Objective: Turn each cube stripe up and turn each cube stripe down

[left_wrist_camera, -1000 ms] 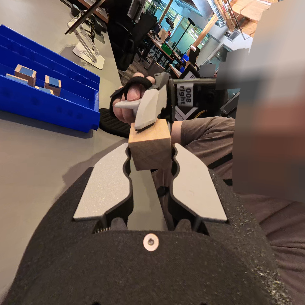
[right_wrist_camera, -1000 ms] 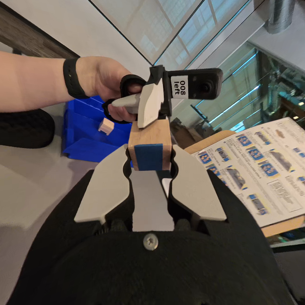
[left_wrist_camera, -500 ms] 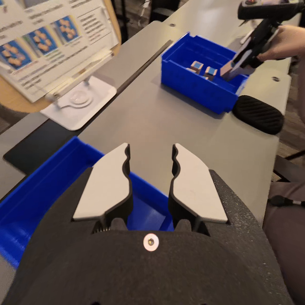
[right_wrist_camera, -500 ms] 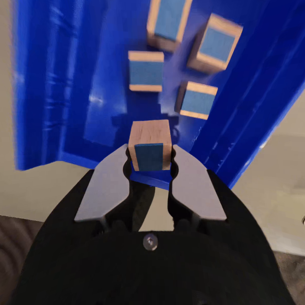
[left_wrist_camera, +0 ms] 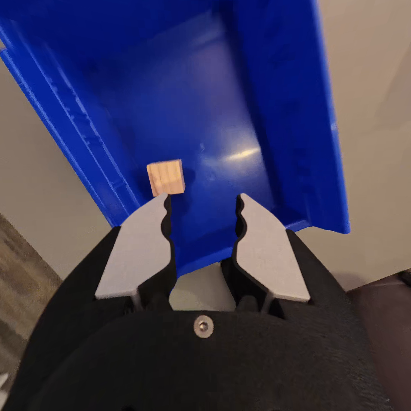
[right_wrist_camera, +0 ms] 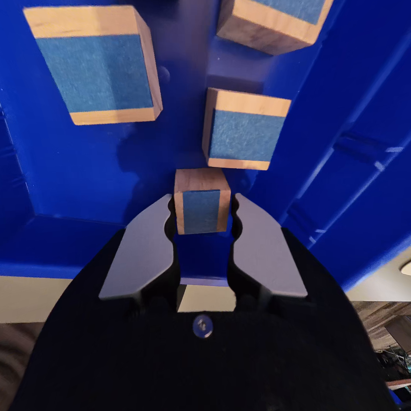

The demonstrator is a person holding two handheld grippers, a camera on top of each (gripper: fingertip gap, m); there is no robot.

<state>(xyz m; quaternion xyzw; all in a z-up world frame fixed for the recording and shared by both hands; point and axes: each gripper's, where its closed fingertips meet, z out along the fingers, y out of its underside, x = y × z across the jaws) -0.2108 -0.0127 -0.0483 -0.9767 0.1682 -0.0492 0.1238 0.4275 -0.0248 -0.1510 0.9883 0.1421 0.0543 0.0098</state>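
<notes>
In the right wrist view my right gripper [right_wrist_camera: 202,198] is shut on a wooden cube [right_wrist_camera: 201,211] with its blue stripe facing the camera. It holds the cube low inside a blue bin [right_wrist_camera: 66,182]. Three more cubes lie stripe up in that bin: one at the upper left [right_wrist_camera: 95,71], one just beyond the held cube [right_wrist_camera: 242,133] and one at the top right [right_wrist_camera: 273,24]. In the left wrist view my left gripper [left_wrist_camera: 202,196] is open and empty above a second blue bin [left_wrist_camera: 222,100]. A plain-faced wooden cube [left_wrist_camera: 165,176] lies there just beyond the left fingertip [left_wrist_camera: 160,200].
Grey tabletop surrounds both bins [left_wrist_camera: 44,155] [right_wrist_camera: 33,295]. The bin walls [right_wrist_camera: 333,155] rise close to the right of the held cube. The table edge and wood-pattern floor [left_wrist_camera: 20,266] show at the lower left of the left wrist view.
My left gripper has swung down over its bin, close to the plain cube. My right gripper has lowered the striped cube deeper into its bin, so the other cubes look larger.
</notes>
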